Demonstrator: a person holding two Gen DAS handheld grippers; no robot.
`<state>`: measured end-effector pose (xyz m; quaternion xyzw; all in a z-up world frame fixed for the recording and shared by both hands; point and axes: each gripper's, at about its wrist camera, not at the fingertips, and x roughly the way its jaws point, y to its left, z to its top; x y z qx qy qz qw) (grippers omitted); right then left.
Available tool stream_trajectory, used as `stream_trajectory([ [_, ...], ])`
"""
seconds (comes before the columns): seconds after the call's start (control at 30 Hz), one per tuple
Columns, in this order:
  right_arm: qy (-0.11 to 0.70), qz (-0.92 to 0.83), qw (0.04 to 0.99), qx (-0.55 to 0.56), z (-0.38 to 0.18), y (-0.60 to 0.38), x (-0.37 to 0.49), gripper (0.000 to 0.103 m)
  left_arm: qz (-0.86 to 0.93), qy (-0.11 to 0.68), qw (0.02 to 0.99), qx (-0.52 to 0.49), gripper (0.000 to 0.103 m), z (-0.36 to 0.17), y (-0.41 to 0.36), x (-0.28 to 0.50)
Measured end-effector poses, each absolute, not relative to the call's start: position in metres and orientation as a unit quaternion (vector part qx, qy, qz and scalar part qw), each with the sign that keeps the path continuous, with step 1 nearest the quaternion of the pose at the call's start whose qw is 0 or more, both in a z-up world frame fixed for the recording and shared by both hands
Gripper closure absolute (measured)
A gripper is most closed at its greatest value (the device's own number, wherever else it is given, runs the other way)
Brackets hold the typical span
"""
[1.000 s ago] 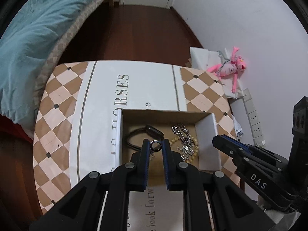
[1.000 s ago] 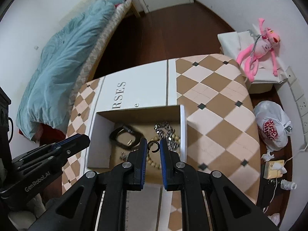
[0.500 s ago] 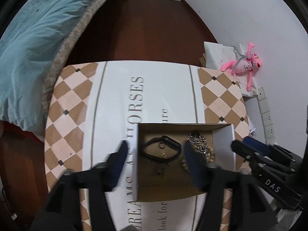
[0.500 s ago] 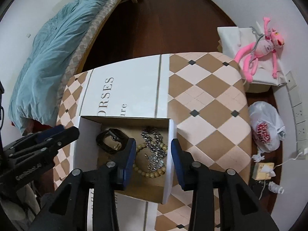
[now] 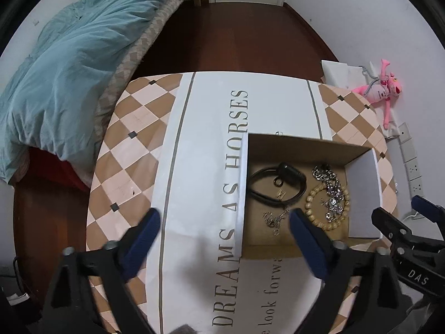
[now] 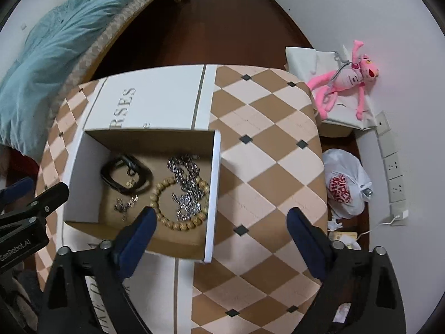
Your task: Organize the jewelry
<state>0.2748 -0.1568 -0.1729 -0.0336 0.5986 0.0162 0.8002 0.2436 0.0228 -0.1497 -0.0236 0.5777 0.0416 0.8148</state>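
In the left wrist view, the left gripper hangs above the table with its blue-padded fingers spread wide apart and nothing between them. Below and to the right sits the open cardboard box with white outer walls, resting on a white printed runner over the brown-and-cream diamond tablecloth. Inside lie a black band bracelet with a ring, a wooden bead bracelet, a silver chain draped across the beads, and a small silver trinket nearer the camera. The right gripper's black body shows at the right edge.

In the right wrist view, the right gripper is likewise spread wide and empty, poised over the near right corner of the box. The black bracelet lies at the left, the bead bracelet and chain overlap at the right, and the trinket sits near the front.

Judging by this, the jewelry is all gathered in the box and no piece shows on the cloth, so the task looks nearly or fully done; only untangling the chain from the beads might remain.
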Motion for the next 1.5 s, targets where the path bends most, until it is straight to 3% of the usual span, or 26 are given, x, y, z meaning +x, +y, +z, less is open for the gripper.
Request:
stream_trajectory([
  [0.5,0.559,-0.015,0.829,-0.03,-0.145,-0.163,0.227,0.003,0.034,0.53,0.848,-0.008,0.002,-0.124,0.011,0.205],
  [1.5,0.365,-0.018,0.931,-0.012,0.059,-0.163,0.045,0.003,0.022,0.374,0.927,-0.021,0.002,0.041,0.003,0.049],
])
